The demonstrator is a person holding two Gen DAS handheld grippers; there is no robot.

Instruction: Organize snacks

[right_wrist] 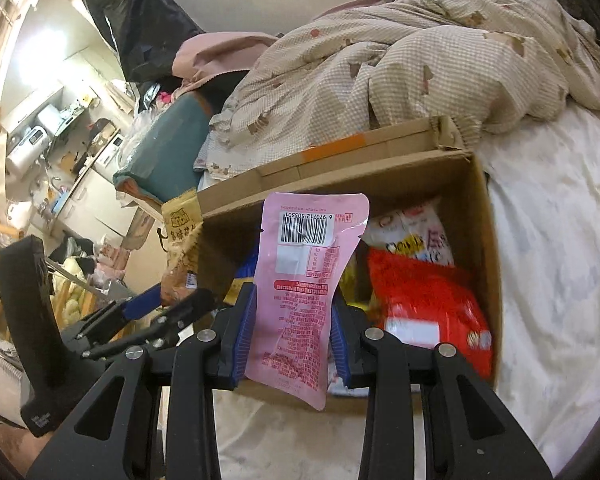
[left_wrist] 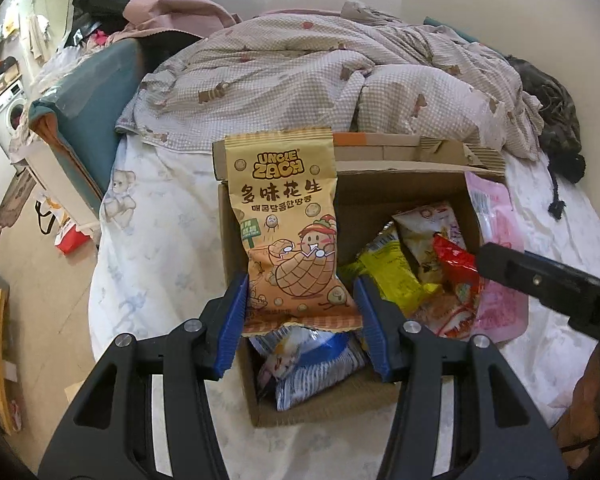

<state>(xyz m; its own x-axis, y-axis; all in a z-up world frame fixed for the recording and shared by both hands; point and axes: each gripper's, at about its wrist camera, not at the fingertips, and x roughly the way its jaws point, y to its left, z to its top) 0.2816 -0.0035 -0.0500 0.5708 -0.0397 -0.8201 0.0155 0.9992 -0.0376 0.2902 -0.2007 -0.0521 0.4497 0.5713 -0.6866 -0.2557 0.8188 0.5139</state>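
An open cardboard box [left_wrist: 236, 240] sits on the bed and holds several snack packs: yellow [left_wrist: 388, 272], red [left_wrist: 456, 264], white [left_wrist: 428, 224] and blue-white [left_wrist: 308, 364]. My left gripper [left_wrist: 302, 320] is shut on an orange Uncle Zach peanut bag [left_wrist: 288, 224], held upright over the box's left part. My right gripper [right_wrist: 292, 340] is shut on a pink pouch [right_wrist: 308, 280], barcode side facing me, held over the box [right_wrist: 476, 216]. The red pack [right_wrist: 428, 304] lies in the box to its right. The pink pouch also shows in the left wrist view [left_wrist: 496, 224].
A rumpled checked duvet [left_wrist: 320, 68] lies just behind the box. The white bear-print sheet [left_wrist: 152, 248] spreads around it. A teal cushion [left_wrist: 88, 116] stands at the bed's left edge, with floor clutter and a washing machine [left_wrist: 8, 112] beyond.
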